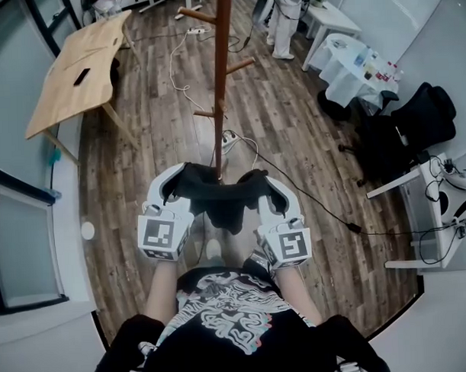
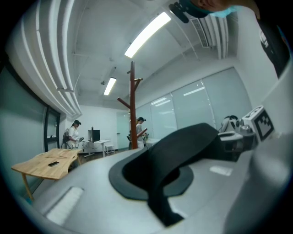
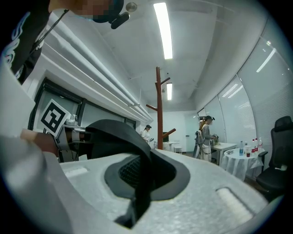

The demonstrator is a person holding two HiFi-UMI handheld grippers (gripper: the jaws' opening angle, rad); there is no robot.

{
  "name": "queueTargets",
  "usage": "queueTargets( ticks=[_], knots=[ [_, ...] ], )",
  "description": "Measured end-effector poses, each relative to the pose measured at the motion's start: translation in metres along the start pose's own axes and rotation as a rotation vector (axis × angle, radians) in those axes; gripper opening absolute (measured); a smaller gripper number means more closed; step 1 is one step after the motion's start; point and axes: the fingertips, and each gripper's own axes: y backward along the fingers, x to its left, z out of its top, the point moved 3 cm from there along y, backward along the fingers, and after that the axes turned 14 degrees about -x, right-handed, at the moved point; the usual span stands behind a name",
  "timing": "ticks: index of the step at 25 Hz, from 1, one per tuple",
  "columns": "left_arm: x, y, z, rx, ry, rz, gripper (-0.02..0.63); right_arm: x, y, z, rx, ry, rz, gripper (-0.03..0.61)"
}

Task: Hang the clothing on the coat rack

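Head view: left gripper [image 1: 170, 190] and right gripper [image 1: 271, 189] clamp the dark garment [image 1: 218, 203] — I'd raise it level onto a coat rack [image 1: 222, 105] peg [image 1: 241, 65].

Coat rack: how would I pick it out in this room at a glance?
On the plank floor, look between the pale wooden table on the left and the white-draped table on the right. The coat rack stands there, beyond the black clothing: the only tall reddish-brown pole, with short pegs slanting up.

head: steeply down | gripper views: low, upward along jaws | shared: coat rack [image 1: 222, 67]
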Motion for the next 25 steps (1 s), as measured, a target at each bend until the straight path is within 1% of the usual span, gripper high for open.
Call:
queueTargets(
  ticks=[3,6,13,15,20,25],
  knots=[
    [0.017,-0.02,-0.002,0.003,-0.002,-0.001,0.002,-0.007,-0.023,-0.006,-0.003,0.005,0.0,0.011],
    [0.028,-0.038,-0.008,-0.002,-0.005,-0.025,0.002,-0.012,-0.043,-0.015,-0.02,0.001,0.005,0.011],
    [0.059,-0.066,-0.029,-0.001,0.027,-0.046,0.002,-0.018,-0.08,-0.029,0.026,0.026,-0.034,0.011],
    [0.064,-0.072,-0.034,-0.003,0.036,-0.054,0.002,-0.018,-0.086,-0.034,0.029,0.032,-0.029,0.011],
    [0.076,-0.079,-0.045,-0.003,0.055,-0.091,0.002,-0.016,-0.098,-0.04,0.037,0.041,-0.074,0.011],
    [0.079,-0.087,-0.041,-0.01,0.053,-0.098,0.002,-0.02,-0.101,-0.038,0.021,0.041,-0.094,0.011]
  ],
)
